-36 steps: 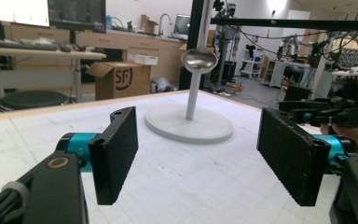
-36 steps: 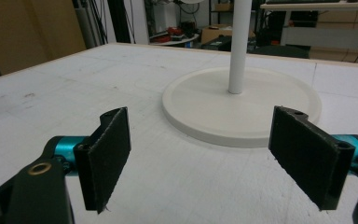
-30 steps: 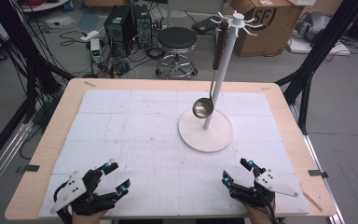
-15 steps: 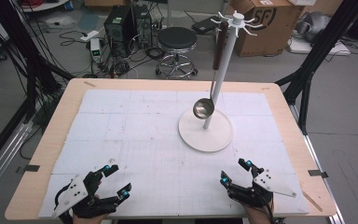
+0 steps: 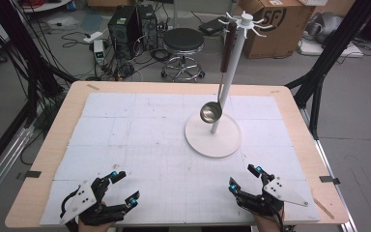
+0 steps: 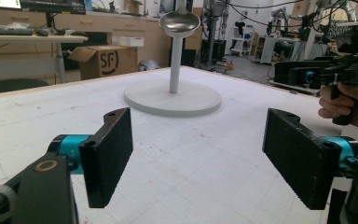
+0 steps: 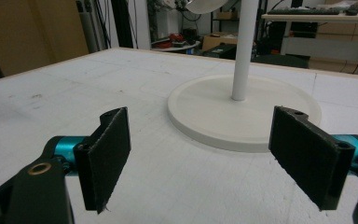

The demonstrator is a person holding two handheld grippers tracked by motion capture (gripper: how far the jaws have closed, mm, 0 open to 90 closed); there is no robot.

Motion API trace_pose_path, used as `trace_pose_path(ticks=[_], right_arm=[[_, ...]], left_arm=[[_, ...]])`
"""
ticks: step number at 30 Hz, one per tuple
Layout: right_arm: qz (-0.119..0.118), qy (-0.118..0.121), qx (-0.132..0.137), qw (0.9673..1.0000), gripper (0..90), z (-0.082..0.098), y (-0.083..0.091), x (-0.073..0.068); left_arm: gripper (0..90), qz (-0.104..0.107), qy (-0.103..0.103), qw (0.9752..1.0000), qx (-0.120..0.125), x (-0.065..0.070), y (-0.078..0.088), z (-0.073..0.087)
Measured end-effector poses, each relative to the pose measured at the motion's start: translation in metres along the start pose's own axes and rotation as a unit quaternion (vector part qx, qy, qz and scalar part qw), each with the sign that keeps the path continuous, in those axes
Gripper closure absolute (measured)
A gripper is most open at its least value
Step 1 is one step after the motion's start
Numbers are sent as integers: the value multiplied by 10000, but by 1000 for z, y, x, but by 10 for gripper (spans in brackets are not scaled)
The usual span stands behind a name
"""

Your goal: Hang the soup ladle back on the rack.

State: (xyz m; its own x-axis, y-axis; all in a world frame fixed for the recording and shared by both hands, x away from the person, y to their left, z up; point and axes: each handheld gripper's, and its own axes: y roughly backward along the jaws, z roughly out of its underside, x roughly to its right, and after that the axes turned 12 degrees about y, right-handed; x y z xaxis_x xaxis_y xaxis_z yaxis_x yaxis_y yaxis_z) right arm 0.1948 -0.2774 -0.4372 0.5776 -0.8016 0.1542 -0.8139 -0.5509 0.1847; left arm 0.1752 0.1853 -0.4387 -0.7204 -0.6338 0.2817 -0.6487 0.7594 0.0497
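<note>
Hovering low at the table's near edge, left gripper [image 5: 120, 187] has just been opening, nothing between its jaws, right gripper [image 5: 245, 176] spread too, ladle [image 5: 211, 112] hanging on the stand [image 5: 213, 143].

The ladle [image 5: 211, 112] at centre frame is glossy metal with a dark wood-look handle; the stand [image 5: 213, 140] is smooth matt white; the table [image 5: 53, 145] edge is pale wood.

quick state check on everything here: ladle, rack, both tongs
ladle: hanging from a hook of the rack, bowl just above the base, not held
rack: upright on the table, untouched
left tongs: jaws have just been opening, now wide apart, nothing between them
right tongs: open, empty, near the table's front edge
</note>
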Motion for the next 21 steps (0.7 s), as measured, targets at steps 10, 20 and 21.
trace_pose_path(ticks=[10,20,21], right_arm=[[-40,19,-36,10000,196,-1,-2,-4],[-59,40,-35,10000,196,-1,-4,-5],[-55,41,-35,10000,196,-1,-4,-5]], left_arm=[[246,-55,65,9999,53,-1,3,1],[246,-51,49,10000,32,0,5,2],[246,-51,41,10000,27,0,5,2]])
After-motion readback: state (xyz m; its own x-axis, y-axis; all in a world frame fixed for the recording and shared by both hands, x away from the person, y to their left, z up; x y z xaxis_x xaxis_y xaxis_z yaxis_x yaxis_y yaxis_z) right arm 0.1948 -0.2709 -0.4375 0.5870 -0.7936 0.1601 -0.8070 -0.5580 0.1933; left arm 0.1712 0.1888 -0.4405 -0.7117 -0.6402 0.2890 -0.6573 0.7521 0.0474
